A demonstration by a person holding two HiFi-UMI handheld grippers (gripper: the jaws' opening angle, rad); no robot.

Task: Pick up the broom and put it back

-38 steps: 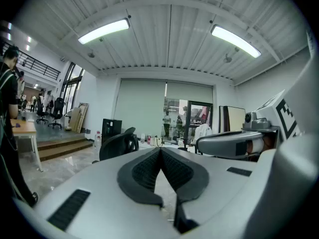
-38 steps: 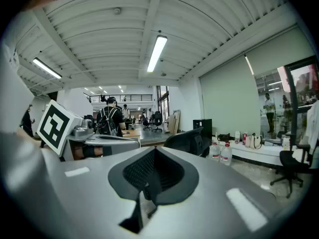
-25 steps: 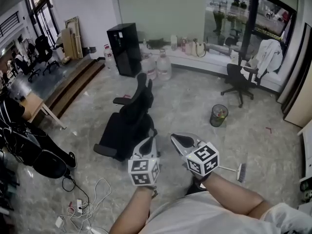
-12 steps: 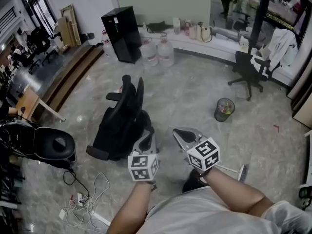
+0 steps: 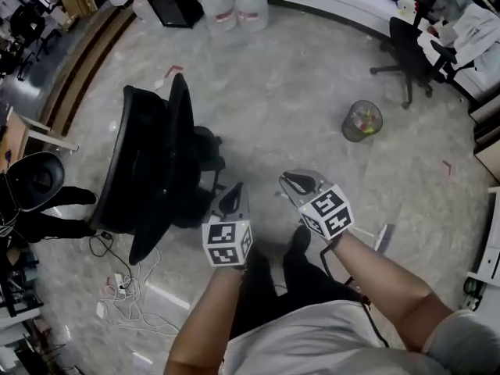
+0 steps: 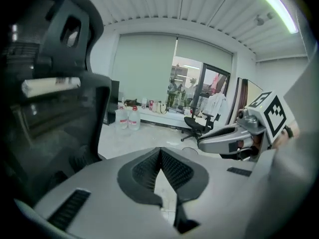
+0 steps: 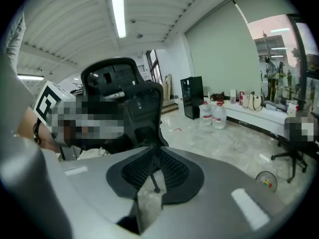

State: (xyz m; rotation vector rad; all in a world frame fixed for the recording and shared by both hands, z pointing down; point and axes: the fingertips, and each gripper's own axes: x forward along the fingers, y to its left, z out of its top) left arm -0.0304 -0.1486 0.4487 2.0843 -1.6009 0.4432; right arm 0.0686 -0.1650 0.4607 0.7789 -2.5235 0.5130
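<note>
The broom lies on the stone floor at the right of the head view, its small brush head beside my right forearm and its handle running under that arm. My right gripper hangs above the floor to the left of the brush head. Its jaws are opening a little, with nothing between them. My left gripper is beside it, shut and empty. Neither gripper touches the broom. The broom shows in neither gripper view.
A black office chair stands close on the left, just past my left gripper. A mesh waste bin sits ahead on the right and another chair farther back. Water bottles stand by the far wall. Cables lie at lower left.
The head view has tipped down toward the floor, and both grippers have sunk. The black chair now fills more of the left side, and the person's legs have come into view.
</note>
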